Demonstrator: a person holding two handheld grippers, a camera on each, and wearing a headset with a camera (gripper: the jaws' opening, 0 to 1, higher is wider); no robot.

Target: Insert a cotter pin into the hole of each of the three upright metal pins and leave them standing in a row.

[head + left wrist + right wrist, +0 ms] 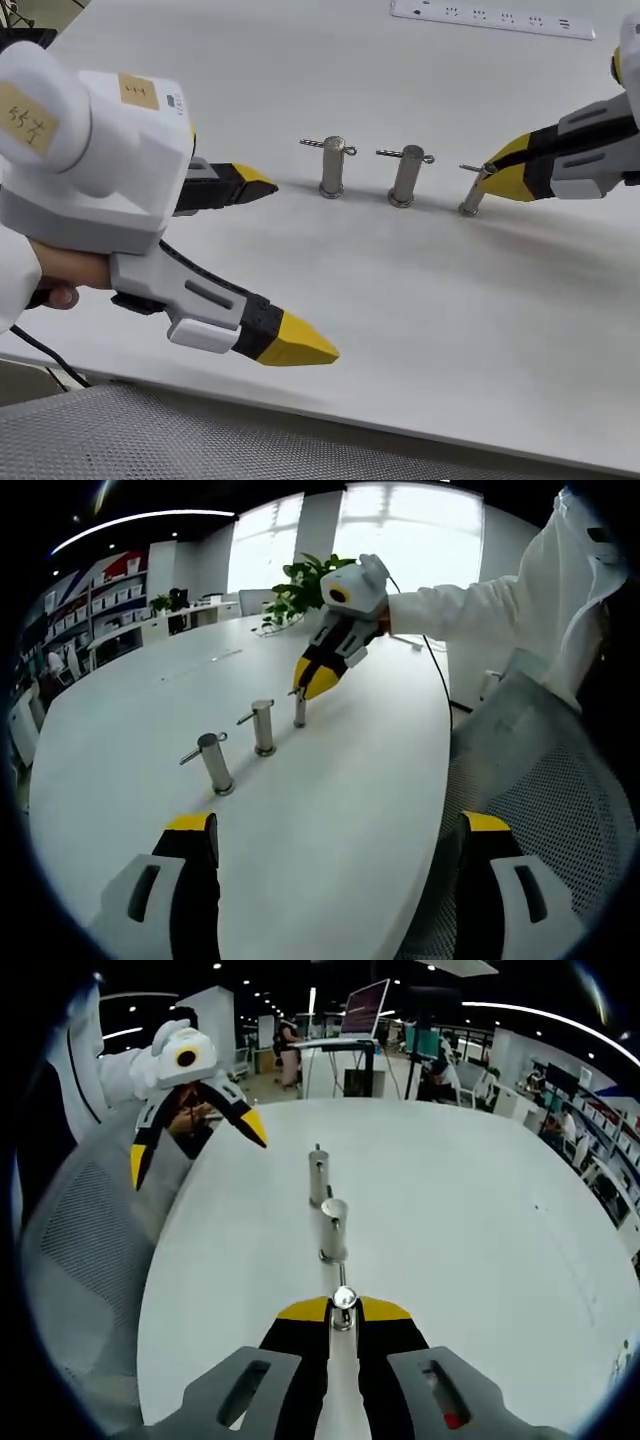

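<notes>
Three metal pins stand in a row mid-tabletop (420,330), running along the near edge. The left pin (332,172) and middle pin (405,180) each carry a cotter pin through the head. At the right end, the right gripper (488,172) has its jaws pinched shut on the third cotter pin (467,168), whose tip pokes out the far side of the right pin (472,198), which leans a little. The left gripper (305,268) hangs near the near edge, left of the row and apart from it, jaws spread wide and holding nothing.
</notes>
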